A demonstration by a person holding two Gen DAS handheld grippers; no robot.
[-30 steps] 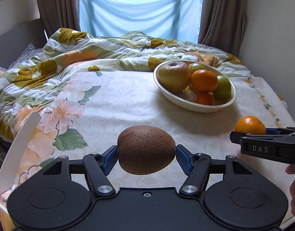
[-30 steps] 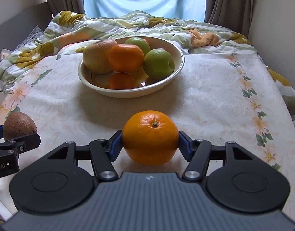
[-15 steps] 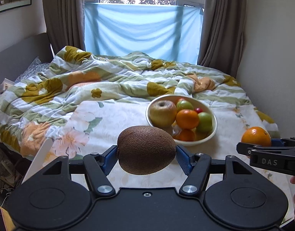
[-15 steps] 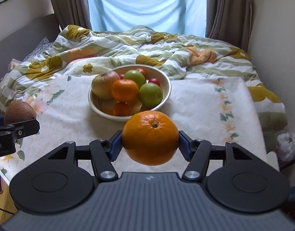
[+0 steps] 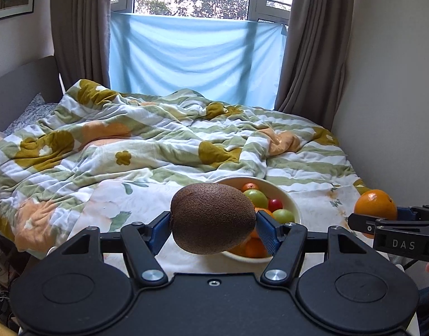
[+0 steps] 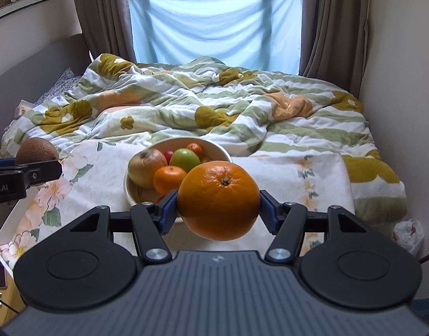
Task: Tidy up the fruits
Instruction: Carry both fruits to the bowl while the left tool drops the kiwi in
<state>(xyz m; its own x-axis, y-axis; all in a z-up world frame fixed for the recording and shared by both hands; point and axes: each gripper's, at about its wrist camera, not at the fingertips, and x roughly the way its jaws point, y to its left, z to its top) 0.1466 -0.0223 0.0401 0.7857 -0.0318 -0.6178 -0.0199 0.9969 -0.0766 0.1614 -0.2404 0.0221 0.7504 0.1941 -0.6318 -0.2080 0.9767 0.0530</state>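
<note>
1. kiwi [image 5: 213, 218]: brown, fuzzy speckle.
2. orange [image 6: 218, 200]: bright orange, green stem dot.
3. bowl [image 6: 222, 148]: cream; fruit inside green, orange, red, tan.
4. tongs: black, blue pads [image 6: 168, 212].
5. duvet [image 6: 214, 103]: white/green stripes, mustard flowers.
6. counter cloth [image 6: 284, 173]: white, peach floral.
7. window cloth [image 5: 194, 56]: pale blue.

White capitals "DAS" stand on the black plastic body of the right gripper [image 5: 382, 218], seen from the left wrist camera; white letters "oot.AI", cut off at the frame edge, stand on the black plastic left gripper [image 6: 35, 165].
</note>
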